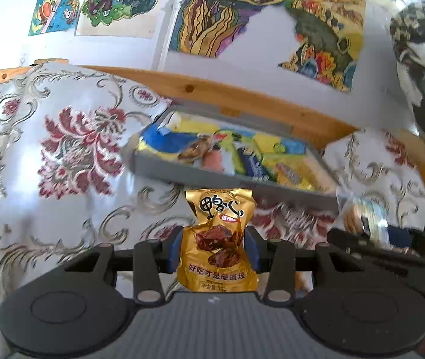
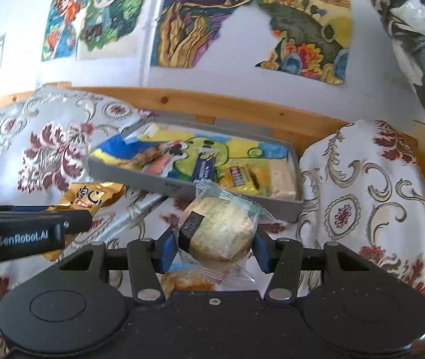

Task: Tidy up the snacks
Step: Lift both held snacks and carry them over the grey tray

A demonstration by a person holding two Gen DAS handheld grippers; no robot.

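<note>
Between the blue pads of the left tool (image 1: 216,251), a gold snack packet (image 1: 218,239) is gripped upright, above the flowered cloth (image 1: 63,149) on the worktop. A clear-wrapped round cake (image 2: 217,233) is clamped likewise in the right tool (image 2: 214,246). Just beyond both, a grey tray (image 2: 140,179) is seen on the cloth, with several snacks lying inside, against a wooden rail (image 2: 227,101).

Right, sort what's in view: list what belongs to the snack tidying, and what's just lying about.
Job:
- gold snack packet in left hand-held gripper
- wrapped round pastry in right hand-held gripper
- grey tray holding snacks

Lying about:
- wall drawings
- floral cloth
- bundled clothes
</note>
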